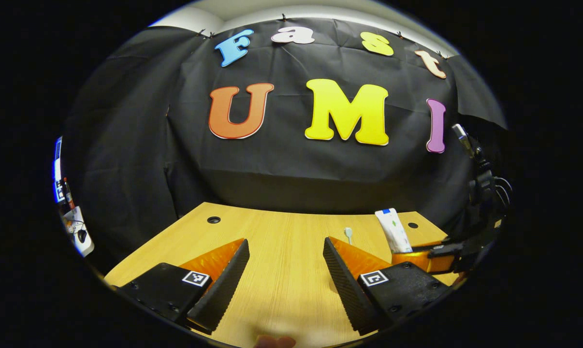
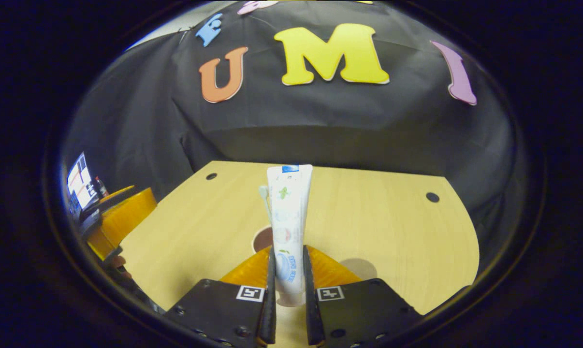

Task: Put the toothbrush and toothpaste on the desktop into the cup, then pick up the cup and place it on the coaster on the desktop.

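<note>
Toothpaste [image 1: 394, 231] stands beside the toothbrush [image 1: 348, 234] toward the desk's [image 1: 282, 270] far right side in the left gripper view; left gripper [image 1: 285, 270] fingers released, spread over bare desk. In the right gripper view the right gripper [image 2: 288, 285] is clenched on the toothpaste, upright above the desk. Cup not discernible; whether anything is in it cannot be told. Coaster placement looks undone.
</note>
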